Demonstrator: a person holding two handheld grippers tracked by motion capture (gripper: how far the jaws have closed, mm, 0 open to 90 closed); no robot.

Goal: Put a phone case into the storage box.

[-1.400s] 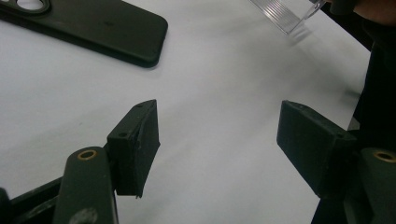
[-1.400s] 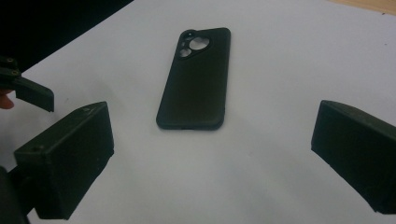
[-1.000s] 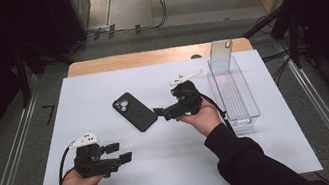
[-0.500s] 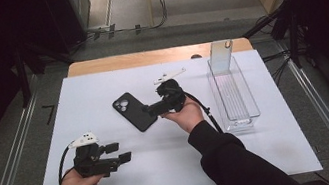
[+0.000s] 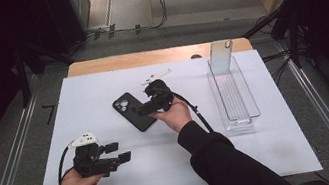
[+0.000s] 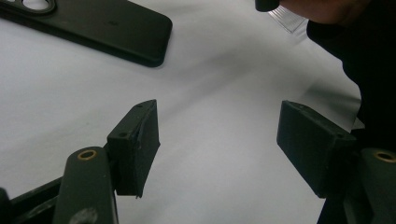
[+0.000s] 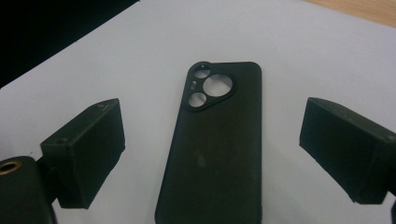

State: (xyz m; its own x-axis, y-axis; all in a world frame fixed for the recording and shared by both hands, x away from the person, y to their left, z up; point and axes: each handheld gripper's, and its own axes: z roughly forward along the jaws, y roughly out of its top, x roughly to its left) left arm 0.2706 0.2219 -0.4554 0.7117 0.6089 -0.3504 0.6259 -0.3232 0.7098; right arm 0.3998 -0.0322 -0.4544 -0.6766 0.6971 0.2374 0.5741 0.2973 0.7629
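Phone case (image 5: 134,112): black, lying flat, camera cutouts up, near the middle of the white surface (image 5: 101,90).

Near edge: left claw (image 5: 120,151) in the person's left hand, resting low over the surface by the front left. Jaws apart, nothing between them, only bare white sheet in the left gripper view. The case's lower end (image 6: 100,25) shows well ahead of it.

Middle: right claw (image 5: 141,110) held just over the case's right edge, jaws spread wide (they have just been closing a little), pads not touching. In the right gripper view the case (image 7: 215,149) lies between the two jaws, clear gaps either side.

Farther: small white piece (image 5: 156,77) just beyond the right hand. Clear plastic bin (image 5: 233,93) at the right, long side running away, well apart from the case.
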